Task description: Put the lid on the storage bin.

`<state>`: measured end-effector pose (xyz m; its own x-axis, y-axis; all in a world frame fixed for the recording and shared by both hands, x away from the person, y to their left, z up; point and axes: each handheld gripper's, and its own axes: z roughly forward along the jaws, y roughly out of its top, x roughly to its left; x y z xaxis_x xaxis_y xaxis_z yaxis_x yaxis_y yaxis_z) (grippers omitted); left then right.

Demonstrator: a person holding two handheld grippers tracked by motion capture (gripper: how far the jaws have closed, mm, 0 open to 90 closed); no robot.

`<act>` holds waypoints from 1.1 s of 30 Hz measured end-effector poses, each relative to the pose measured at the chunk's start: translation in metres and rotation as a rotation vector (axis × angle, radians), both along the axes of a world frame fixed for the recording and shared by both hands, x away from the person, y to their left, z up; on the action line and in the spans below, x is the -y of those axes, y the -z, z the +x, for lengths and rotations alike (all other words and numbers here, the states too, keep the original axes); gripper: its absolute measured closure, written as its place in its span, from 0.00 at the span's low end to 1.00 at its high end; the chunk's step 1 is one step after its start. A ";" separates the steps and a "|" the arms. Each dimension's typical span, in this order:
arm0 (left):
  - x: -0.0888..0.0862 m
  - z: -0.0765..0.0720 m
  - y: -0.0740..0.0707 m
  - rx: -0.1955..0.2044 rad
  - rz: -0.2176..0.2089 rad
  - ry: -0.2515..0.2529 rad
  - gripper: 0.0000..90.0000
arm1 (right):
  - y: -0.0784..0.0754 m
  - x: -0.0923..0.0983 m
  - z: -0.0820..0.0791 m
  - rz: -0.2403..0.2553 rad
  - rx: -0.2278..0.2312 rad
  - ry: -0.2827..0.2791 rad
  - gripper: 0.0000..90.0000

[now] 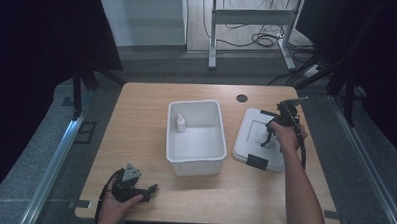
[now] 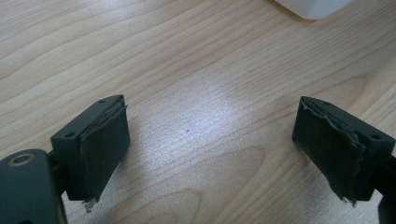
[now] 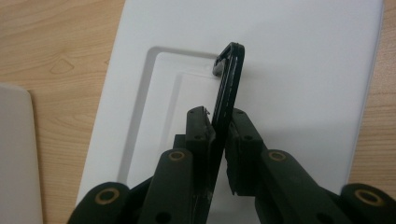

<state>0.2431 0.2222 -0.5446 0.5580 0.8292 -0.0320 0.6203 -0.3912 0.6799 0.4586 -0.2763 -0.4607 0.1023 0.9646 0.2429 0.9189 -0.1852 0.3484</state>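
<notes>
The right gripper (image 3: 219,128) is pinching the black handle (image 3: 228,79) on the white lid (image 1: 258,139), which is lying flat just right of the open white bin (image 1: 195,137). The left gripper (image 1: 134,187) is resting spread wide, holding nothing, near the bin's front left corner.

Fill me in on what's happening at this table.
A person works with a gripper in each hand. The right gripper has its jaws shut on the black handle of a white lid, which lies on the table right of an open white bin. A small white bottle stands inside the bin. The left gripper rests near the front edge, jaws open and holding nothing.
</notes>
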 end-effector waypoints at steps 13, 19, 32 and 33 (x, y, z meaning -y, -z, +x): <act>0.000 0.000 0.000 0.000 0.000 0.000 0.12 | 0.000 0.002 -0.001 0.017 0.013 0.019 0.94; 0.000 0.000 0.000 0.000 0.000 0.000 0.12 | 0.000 0.001 -0.001 0.021 0.023 0.024 0.94; 0.000 0.000 0.000 -0.001 0.002 -0.001 0.12 | -0.004 0.003 -0.004 0.035 0.032 0.034 0.95; 0.000 0.000 0.000 -0.002 0.002 -0.001 0.12 | -0.008 0.004 -0.005 0.035 0.037 0.029 0.95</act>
